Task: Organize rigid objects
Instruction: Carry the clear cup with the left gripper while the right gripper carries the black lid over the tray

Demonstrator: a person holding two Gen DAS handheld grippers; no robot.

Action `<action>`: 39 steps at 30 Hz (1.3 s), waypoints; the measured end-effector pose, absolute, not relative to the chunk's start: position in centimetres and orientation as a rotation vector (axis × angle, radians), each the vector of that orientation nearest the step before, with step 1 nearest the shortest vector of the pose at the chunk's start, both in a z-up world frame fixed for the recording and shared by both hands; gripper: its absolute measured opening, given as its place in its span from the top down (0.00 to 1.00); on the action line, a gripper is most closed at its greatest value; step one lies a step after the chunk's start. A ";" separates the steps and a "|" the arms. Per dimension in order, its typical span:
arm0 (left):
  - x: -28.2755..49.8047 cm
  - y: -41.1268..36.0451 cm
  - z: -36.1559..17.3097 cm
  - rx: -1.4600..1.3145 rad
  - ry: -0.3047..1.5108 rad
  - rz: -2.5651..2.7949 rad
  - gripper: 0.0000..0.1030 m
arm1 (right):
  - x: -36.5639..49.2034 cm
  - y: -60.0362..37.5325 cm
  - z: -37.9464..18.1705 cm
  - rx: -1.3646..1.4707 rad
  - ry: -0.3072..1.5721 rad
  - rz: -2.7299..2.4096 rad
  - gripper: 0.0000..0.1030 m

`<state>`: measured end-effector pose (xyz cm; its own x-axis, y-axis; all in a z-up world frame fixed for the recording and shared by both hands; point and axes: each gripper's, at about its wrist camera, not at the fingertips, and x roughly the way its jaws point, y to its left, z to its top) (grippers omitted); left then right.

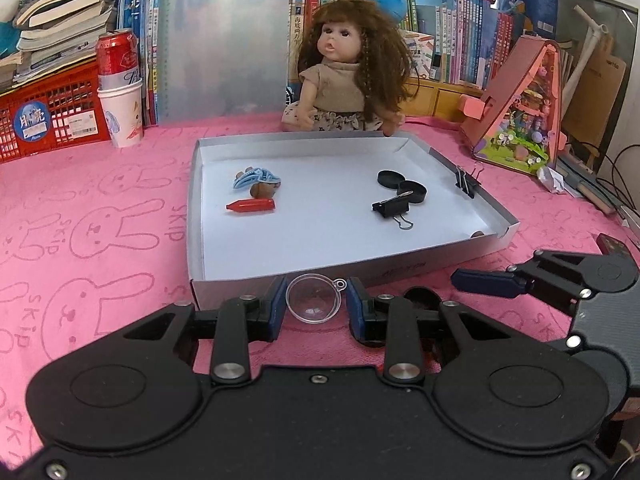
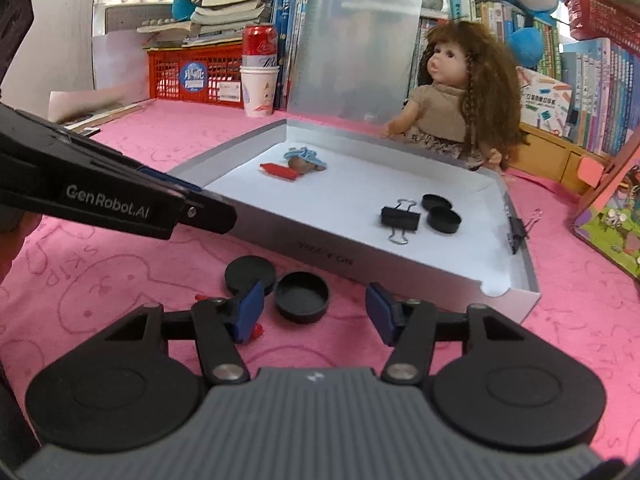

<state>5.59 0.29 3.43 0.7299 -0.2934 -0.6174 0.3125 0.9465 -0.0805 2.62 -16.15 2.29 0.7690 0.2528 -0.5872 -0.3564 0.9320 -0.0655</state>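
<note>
Clamping a clear plastic half-dome (image 1: 314, 299) between its blue pads, the left gripper (image 1: 316, 306) hovers just short of the shallow grey box (image 1: 496, 236). Beside it, the right gripper (image 2: 316, 312) stands open around a black round lid (image 2: 303, 297) lying on the pink surface (image 2: 120, 272), pads not touching it.

four black round caps (image 2: 443, 219): two in the one shallow box (image 2: 504, 304), two on the cloth. two black binder clips (image 2: 400, 217), one of them on the box's rim. one red marker (image 1: 251, 205), one clear half-dome (image 1: 313, 303), one blue clip (image 1: 256, 178), one doll (image 1: 348, 68), one can (image 1: 117, 58), one paper cup (image 1: 122, 116).
</note>
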 end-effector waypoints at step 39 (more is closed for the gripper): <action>6.8 0.4 4.6 -0.011 0.651 -0.317 0.70 | 3.0 -18.6 5.0 -0.091 0.618 0.229 0.64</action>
